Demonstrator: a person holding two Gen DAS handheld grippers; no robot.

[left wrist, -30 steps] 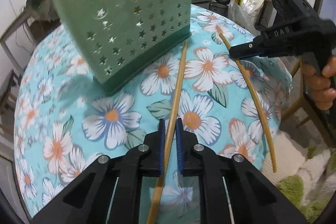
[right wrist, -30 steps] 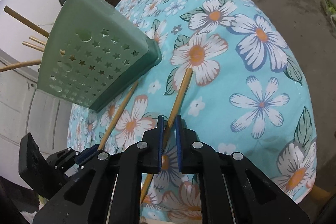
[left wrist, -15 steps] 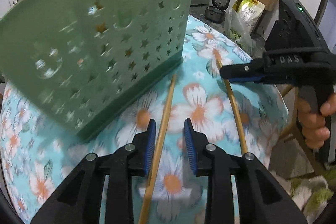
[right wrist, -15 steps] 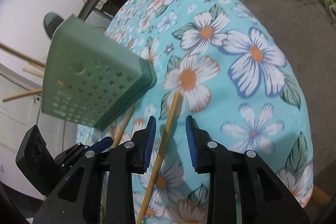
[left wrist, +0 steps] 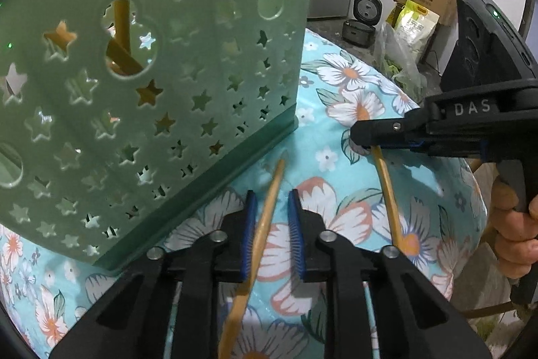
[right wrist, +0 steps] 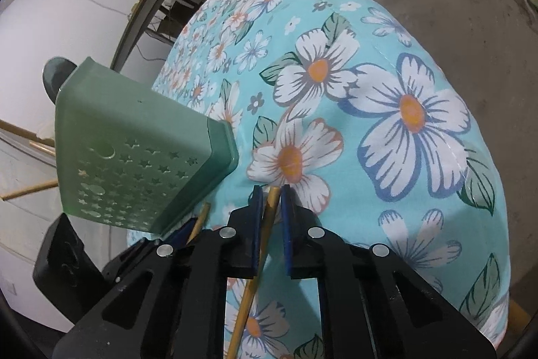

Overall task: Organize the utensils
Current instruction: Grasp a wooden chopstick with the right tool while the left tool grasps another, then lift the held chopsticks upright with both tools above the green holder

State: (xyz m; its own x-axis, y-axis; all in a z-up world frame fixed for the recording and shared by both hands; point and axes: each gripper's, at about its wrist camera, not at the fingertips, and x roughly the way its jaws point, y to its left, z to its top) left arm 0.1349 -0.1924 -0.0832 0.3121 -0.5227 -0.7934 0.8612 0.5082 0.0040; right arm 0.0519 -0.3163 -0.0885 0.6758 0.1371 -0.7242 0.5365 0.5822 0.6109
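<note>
The green utensil holder point(left wrist: 161, 96) looks like matt moulded plastic, smooth-faced and pierced with star and round cut-outs, with a darker, slightly glossier rim at its base. The two chopsticks point(left wrist: 265, 217) point(left wrist: 390, 201) look like pale bamboo or wood with a dull, fine-grained finish, and the tablecloth point(right wrist: 386, 110) is thin printed cloth with a soft sheen and visible stitching. Both grippers, the left gripper point(left wrist: 271, 236) and the right gripper point(right wrist: 271, 226), are matt black plastic with bright metal screw heads and ribbed blue pads point(left wrist: 249, 234).
</note>
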